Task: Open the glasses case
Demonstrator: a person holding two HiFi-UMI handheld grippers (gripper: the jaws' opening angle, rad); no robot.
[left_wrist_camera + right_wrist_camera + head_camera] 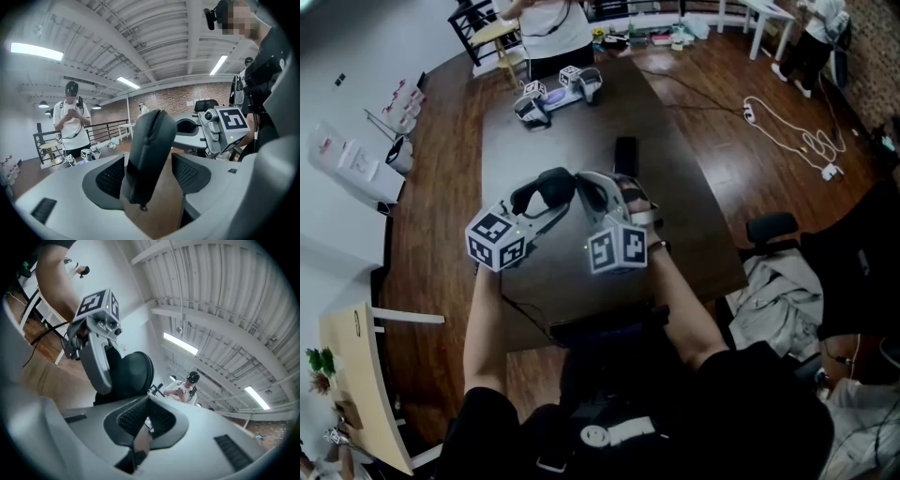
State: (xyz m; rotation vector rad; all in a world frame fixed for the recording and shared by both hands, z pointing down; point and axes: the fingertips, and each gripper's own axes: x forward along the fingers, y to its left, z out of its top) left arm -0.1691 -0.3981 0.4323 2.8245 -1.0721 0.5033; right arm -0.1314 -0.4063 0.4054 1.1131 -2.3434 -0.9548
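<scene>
A dark zippered glasses case (546,190) hangs in the air above the brown table (684,187). My left gripper (534,214) is shut on it. In the left gripper view the case (150,150) stands tilted between the two pads, and its zipper pull (141,206) dangles free at the bottom. My right gripper (589,192) reaches in from the right, its jaws (190,126) close by the case's upper edge. In the right gripper view that gripper (147,416) is shut, with the case (131,373) just beyond the tips. Whether anything thin is pinched there I cannot tell.
Another pair of grippers (558,94) lies at the table's far end, where a person (548,28) stands. A small black object (625,155) rests on the table beyond my hands. An office chair draped with cloth (778,281) is at the right, and a white cable (797,141) runs over the floor.
</scene>
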